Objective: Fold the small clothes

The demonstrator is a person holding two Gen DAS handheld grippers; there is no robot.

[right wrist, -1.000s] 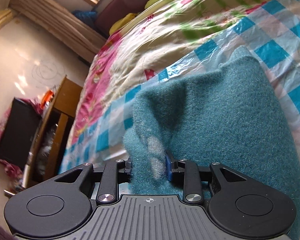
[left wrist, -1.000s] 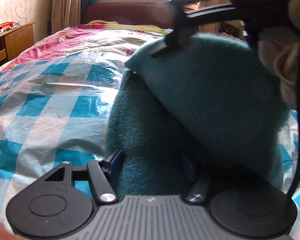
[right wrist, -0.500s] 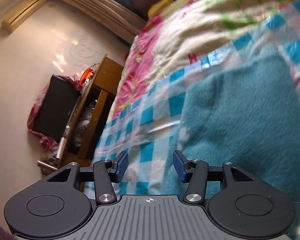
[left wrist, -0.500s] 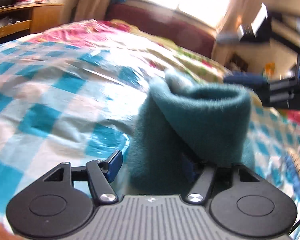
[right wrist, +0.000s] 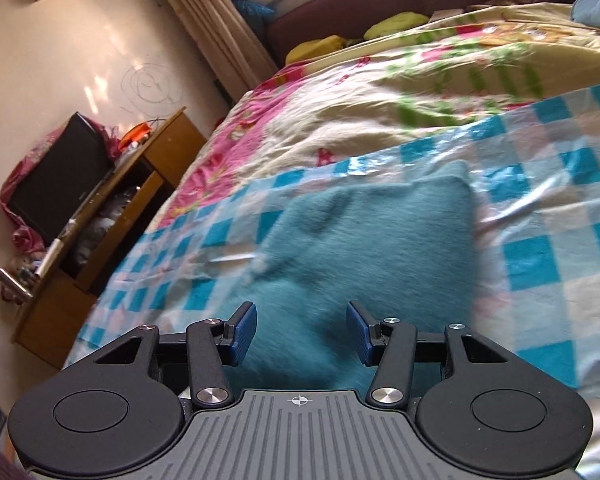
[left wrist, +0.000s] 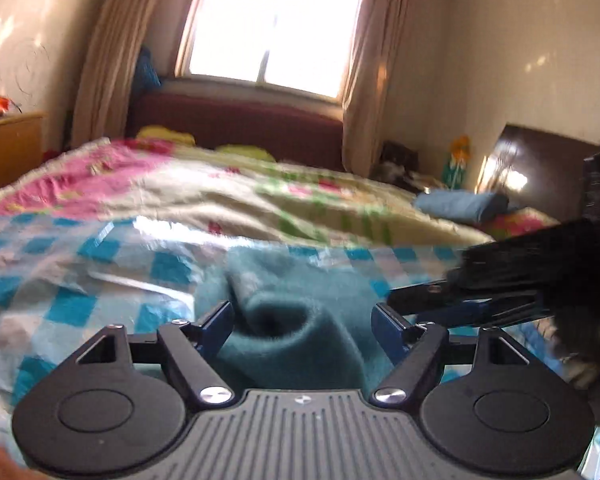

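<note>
Left wrist: my left gripper (left wrist: 303,322) has just spread wider, jaws apart, straddling the teal fleece garment (left wrist: 292,320) bunched on the checkered sheet (left wrist: 60,280), not pinching it.

Right wrist: my right gripper (right wrist: 302,328) has opened, nothing clamped, garment flat below. Soft, light, limp; I'd grab edges.

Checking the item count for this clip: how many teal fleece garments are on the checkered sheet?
1. The teal fleece garment lies folded on the checkered sheet, just ahead of both grippers. Its layers could hide something underneath.

No text, label, brand or number can be read anywhere
</note>
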